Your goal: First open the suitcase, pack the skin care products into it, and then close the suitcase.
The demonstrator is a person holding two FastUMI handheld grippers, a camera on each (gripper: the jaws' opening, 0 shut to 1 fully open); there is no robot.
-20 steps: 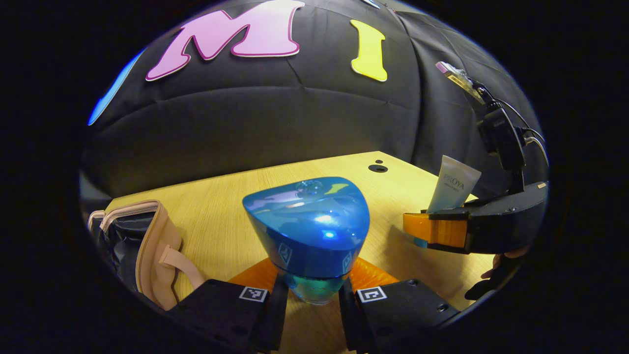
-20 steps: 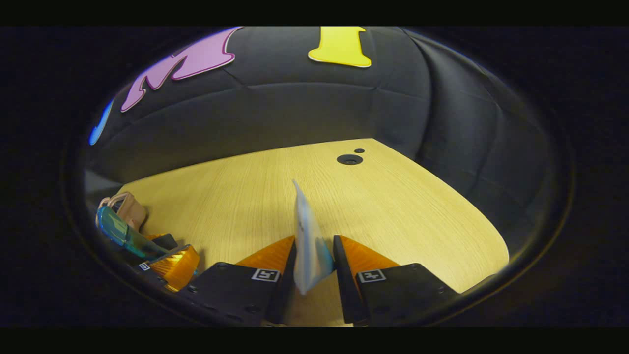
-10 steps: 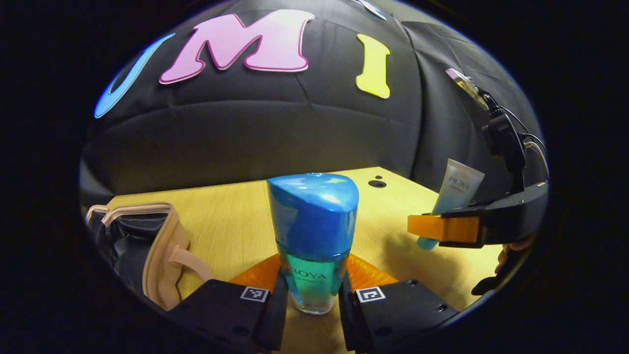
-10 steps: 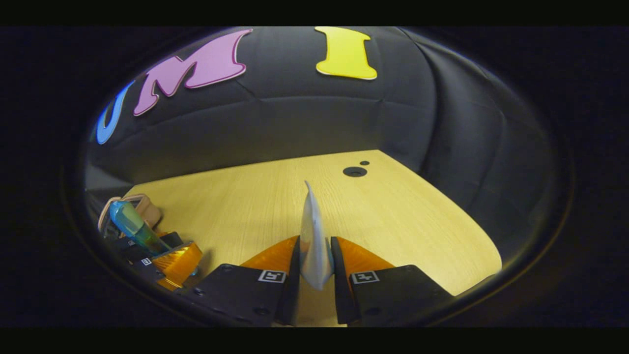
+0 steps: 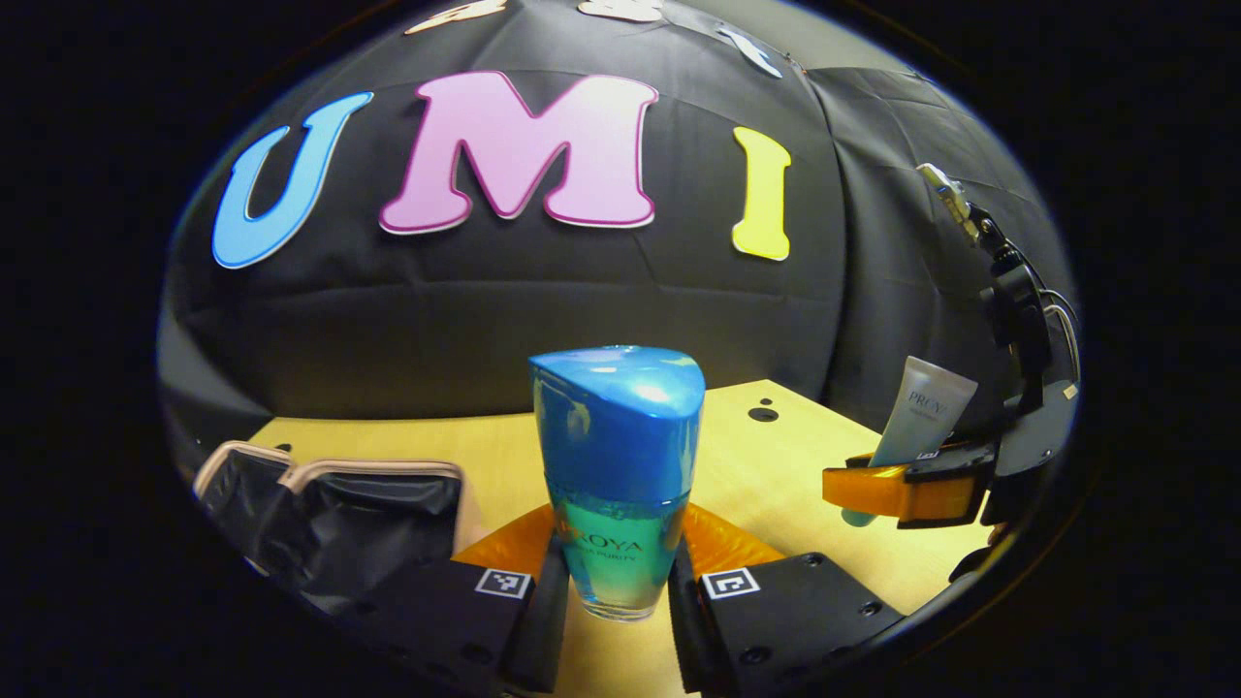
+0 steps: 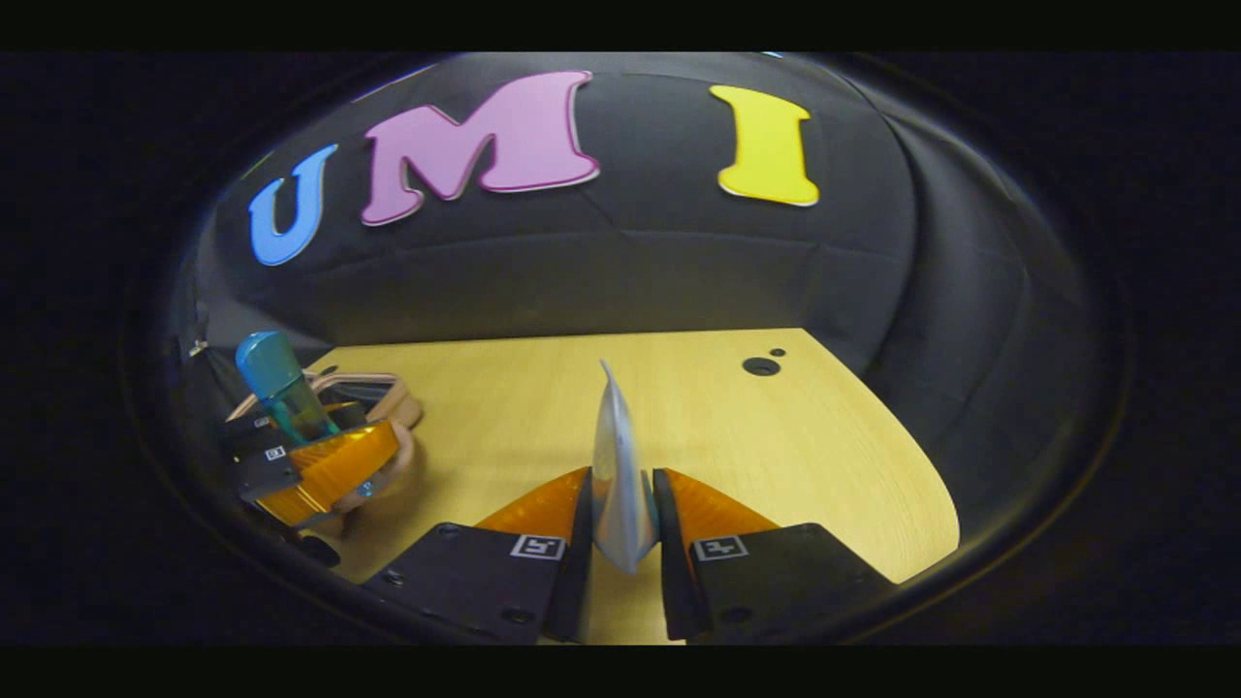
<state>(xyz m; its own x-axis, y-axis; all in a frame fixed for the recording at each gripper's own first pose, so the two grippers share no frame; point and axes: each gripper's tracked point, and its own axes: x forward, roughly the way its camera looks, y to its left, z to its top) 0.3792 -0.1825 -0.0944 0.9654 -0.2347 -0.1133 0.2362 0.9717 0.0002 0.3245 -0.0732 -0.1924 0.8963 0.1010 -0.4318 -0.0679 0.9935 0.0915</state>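
Between the left gripper's jaws stands a bottle with a blue cap, upright now where a second ago it leaned toward the camera, both fingers pressing its glass base. The view has also risen, so the bottle is lifted off the table. Left of those jaws lies the suitcase, open, its dark lining showing inside a tan rim, and it sits closer to the fingers than before. The right gripper is closed on a pale tube, seen edge-on and standing straight up between its fingers (it too has straightened). With the case open and both products held clear of the table, I judge the packing step under way: each item next needs carrying over the open case.
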